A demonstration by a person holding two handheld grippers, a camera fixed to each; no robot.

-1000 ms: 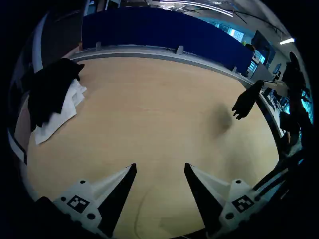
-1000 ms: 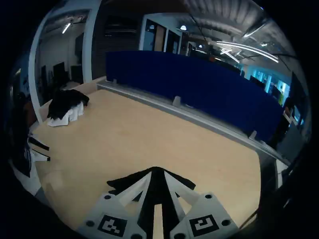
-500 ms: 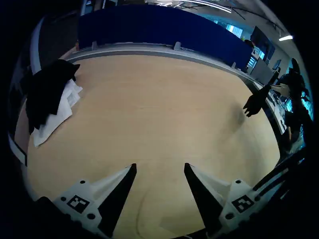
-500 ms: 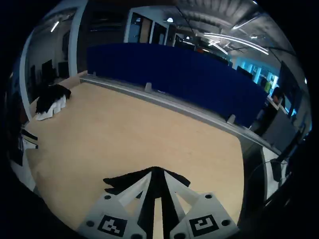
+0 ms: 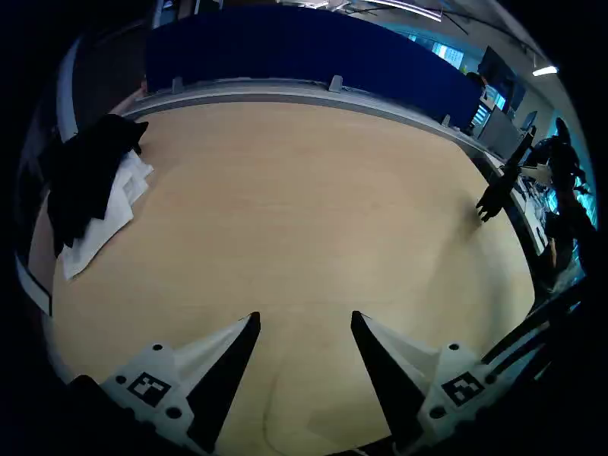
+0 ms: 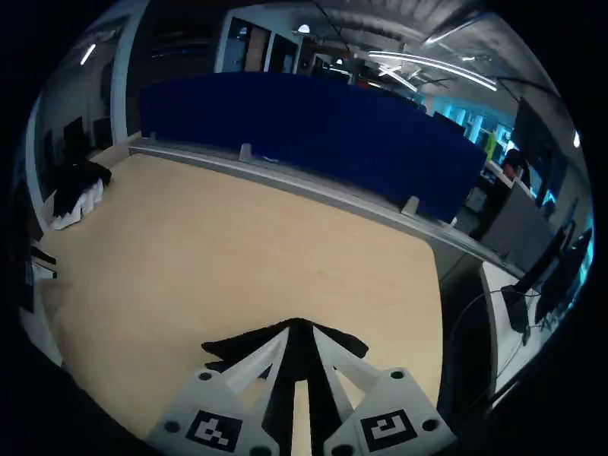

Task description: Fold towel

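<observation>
A black towel [image 6: 235, 348] is pinched between the fingers of my right gripper [image 6: 302, 328], which is shut on it and holds it above the wooden table [image 6: 228, 251]. In the left gripper view that same black towel [image 5: 495, 196] dangles over the table's far right edge, held by a person's hand. My left gripper [image 5: 304, 319] is open, low over the table's [image 5: 304, 197] near side, with nothing between its fingers. A pile of black and white towels [image 5: 87, 178] lies at the left; in the right gripper view this pile [image 6: 74, 191] is small and far left.
A blue partition [image 5: 304, 45] with a grey rail runs along the table's back edge. Office desks and monitors [image 6: 547, 273] stand beyond the table's right edge. Bare wood stretches between the pile and the hanging towel.
In the left gripper view the hanging black towel has moved right, toward the table's right edge. The right gripper view has swung right, so the pile has slid left. My left gripper has barely moved.
</observation>
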